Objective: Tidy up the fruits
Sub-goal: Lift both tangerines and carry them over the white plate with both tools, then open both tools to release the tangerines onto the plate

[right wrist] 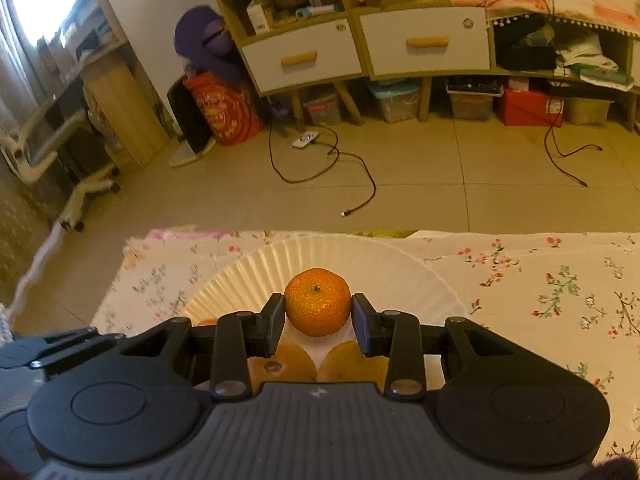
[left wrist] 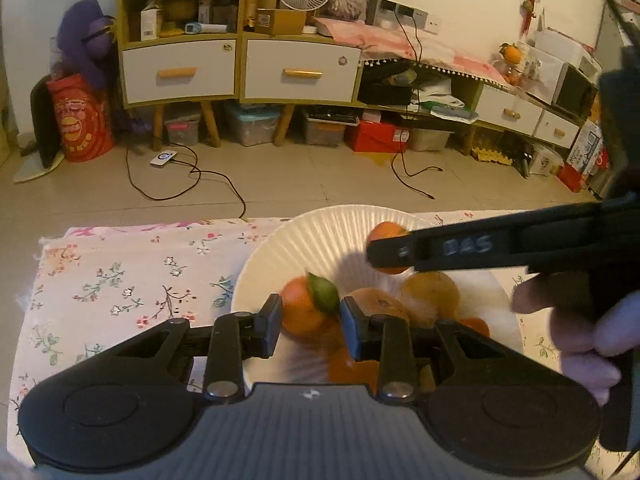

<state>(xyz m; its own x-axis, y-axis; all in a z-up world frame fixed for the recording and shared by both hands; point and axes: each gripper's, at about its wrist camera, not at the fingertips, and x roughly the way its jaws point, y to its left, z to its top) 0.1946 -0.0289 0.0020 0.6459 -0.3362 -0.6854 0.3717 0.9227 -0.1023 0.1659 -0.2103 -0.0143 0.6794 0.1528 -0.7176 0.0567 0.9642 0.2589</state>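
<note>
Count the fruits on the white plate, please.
At least 5: a tangerine between the right gripper's jaws, above the white plate; a leafed one; two paler, larger fruits; one behind the left gripper. More may be hidden.

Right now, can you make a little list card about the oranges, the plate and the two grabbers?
plate: white fluted plate on a flowery tablecloth
fruit on plate: several oranges, one with a green leaf
right gripper: jaws on both sides of a small orange, held above the plate
left gripper: jaws open, nothing held, over the fruit pile
</note>
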